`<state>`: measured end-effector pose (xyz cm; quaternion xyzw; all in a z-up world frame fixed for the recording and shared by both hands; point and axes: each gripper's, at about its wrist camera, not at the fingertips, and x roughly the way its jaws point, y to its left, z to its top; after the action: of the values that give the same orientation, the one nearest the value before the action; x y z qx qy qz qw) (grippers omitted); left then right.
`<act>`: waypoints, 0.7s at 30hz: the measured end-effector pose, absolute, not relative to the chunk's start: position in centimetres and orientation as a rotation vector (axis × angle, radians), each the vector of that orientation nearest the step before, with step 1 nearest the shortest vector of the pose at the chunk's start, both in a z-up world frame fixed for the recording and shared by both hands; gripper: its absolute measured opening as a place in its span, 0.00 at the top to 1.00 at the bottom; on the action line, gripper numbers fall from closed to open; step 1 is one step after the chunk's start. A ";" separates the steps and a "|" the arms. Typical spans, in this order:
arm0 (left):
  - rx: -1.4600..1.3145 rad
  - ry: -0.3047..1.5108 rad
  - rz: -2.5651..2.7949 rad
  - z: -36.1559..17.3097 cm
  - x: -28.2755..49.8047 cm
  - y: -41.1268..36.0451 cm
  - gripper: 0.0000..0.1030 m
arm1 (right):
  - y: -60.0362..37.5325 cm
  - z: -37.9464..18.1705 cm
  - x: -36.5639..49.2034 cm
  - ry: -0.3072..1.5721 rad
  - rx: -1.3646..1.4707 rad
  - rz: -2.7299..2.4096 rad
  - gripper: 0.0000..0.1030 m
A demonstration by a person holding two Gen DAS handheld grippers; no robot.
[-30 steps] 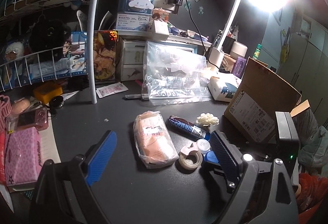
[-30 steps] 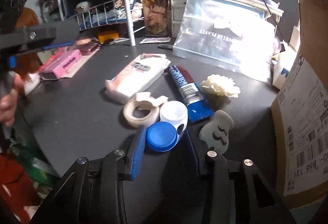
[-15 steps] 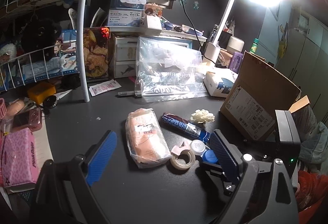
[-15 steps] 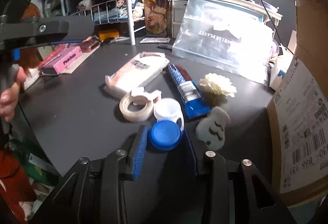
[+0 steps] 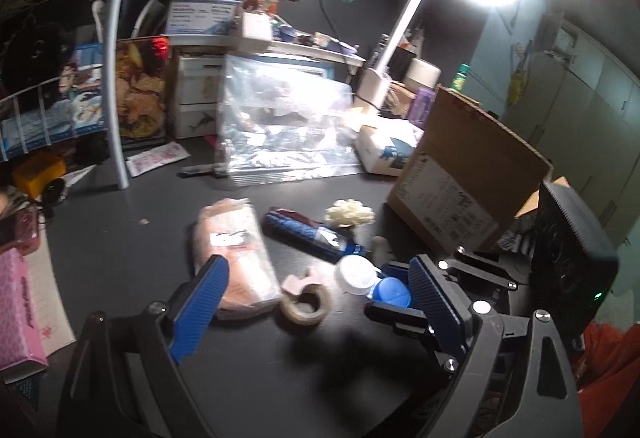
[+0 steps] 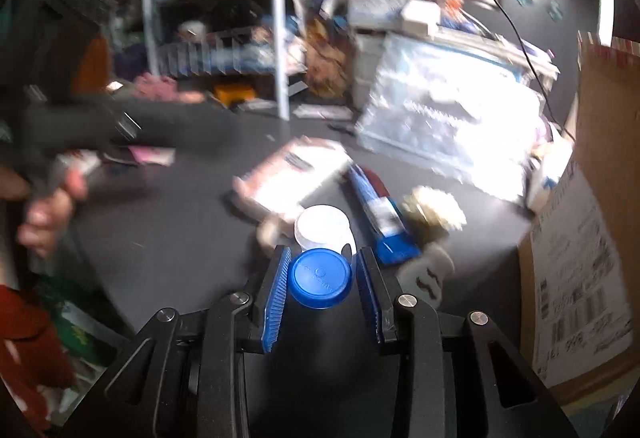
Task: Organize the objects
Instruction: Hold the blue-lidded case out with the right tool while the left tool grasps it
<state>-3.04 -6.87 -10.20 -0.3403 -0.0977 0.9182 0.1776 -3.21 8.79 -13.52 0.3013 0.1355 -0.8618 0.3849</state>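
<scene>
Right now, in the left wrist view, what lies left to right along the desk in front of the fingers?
Pink wrapped pack → tape roll → white cap → blue cap, which sits between the right gripper fingers → cardboard box.

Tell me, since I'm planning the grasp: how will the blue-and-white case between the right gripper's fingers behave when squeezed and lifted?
The case looks like hard plastic, so probably stiff and light. Its round blue cap could slip sideways between the right gripper's flat pads. The white cap sticks out beyond the fingers, so the case may pivot when lifted.
</scene>
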 end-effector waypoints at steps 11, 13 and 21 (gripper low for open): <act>-0.825 -0.352 2.458 -4.2 -3.5 -5.4 0.61 | 8.7 -4.6 -1.5 0.370 0.546 -2.071 0.72; -0.804 -0.352 2.443 -3.1 -3.9 -4.9 0.68 | 9.3 -3.5 -1.7 0.373 0.527 -2.077 0.72; -0.793 -0.248 2.392 0.5 -7.6 0.6 0.70 | 13.9 -0.2 -4.1 0.341 0.525 -2.159 0.72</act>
<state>-7.58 0.64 0.52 -0.2986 -0.0936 0.9012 0.2998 -4.12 13.88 -0.21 0.2106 0.1367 -0.8662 0.4321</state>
